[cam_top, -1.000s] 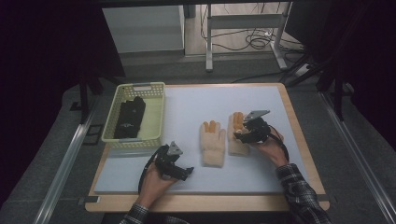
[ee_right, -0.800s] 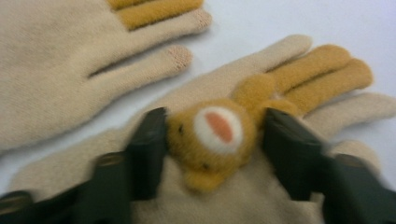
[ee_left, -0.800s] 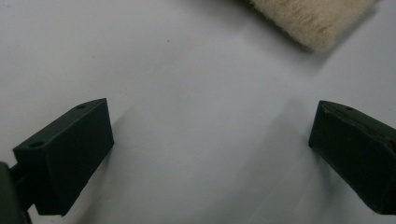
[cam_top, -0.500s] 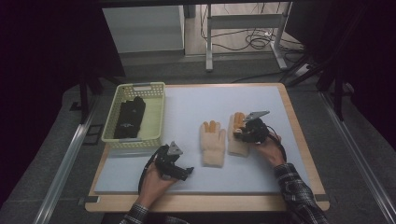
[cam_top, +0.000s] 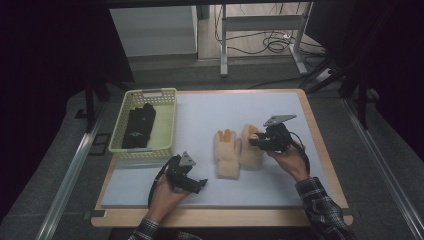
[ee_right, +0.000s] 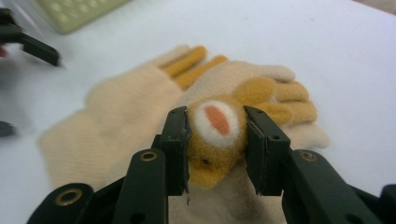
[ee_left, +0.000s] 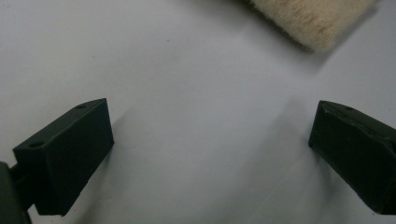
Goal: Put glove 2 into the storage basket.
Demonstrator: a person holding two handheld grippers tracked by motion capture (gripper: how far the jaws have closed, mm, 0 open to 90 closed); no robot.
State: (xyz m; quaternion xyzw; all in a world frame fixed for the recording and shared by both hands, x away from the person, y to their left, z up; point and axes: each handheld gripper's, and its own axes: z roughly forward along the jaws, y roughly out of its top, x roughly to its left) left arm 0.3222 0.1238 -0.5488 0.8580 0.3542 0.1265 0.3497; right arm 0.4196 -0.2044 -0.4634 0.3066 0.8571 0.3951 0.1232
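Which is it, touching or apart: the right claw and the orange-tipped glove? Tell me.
Touching. The right gripper view shows the right claw with both jaws pressed against the glove, pinching its fuzzy orange part.

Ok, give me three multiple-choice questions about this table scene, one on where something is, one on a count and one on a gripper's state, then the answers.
1. Where do the black gloves lie?
A. in the green basket
B. on the white mat
C. on the floor

2. How many cream gloves are on the mat?
A. one
B. two
C. four

3. What is the right gripper doing?
A. hanging open
B. clamping an orange patch
C. holding the basket

Answers: 1 A, they sit between the basket walls. 2 B, the left cream glove lies beside the right cream glove. 3 B, the jaws press the orange patch.
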